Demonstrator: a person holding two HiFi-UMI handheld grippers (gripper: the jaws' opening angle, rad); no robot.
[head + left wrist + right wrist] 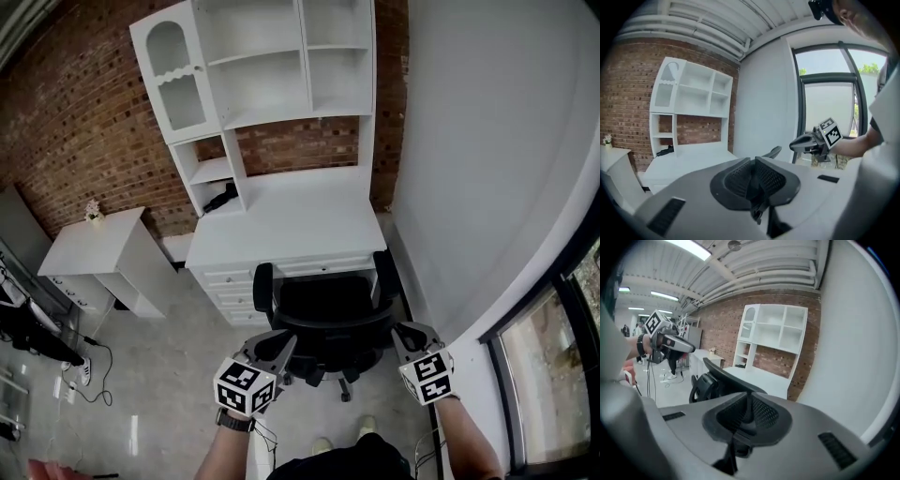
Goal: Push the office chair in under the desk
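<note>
Office chair stands at the front edge of the white desk in the head view, with its backrest toward the person and its armrests reaching about to that edge. The seat does not look fully under yet. The left gripper hangs just beside the backrest's left end and the right gripper just beside its right end. Whether either touches the chair I cannot tell. To push well, I judge, both should bear on the backrest's top edge at equal height and press evenly straight toward the desk, so the chair rolls true (the armrests may catch on the desk's front edge). The chair's base is mostly hidden beneath the seat.

In the left gripper view its jaws are closed together with nothing between them. Beyond them lie the desktop, the white hutch against the brick wall, and only a dark sliver of the chair.

In the right gripper view the jaws are likewise pressed together and empty. The backrest's edge and one armrest show beyond, and the gripper's own body cuts off the rest. The space under the desk is out of sight in every view.
</note>
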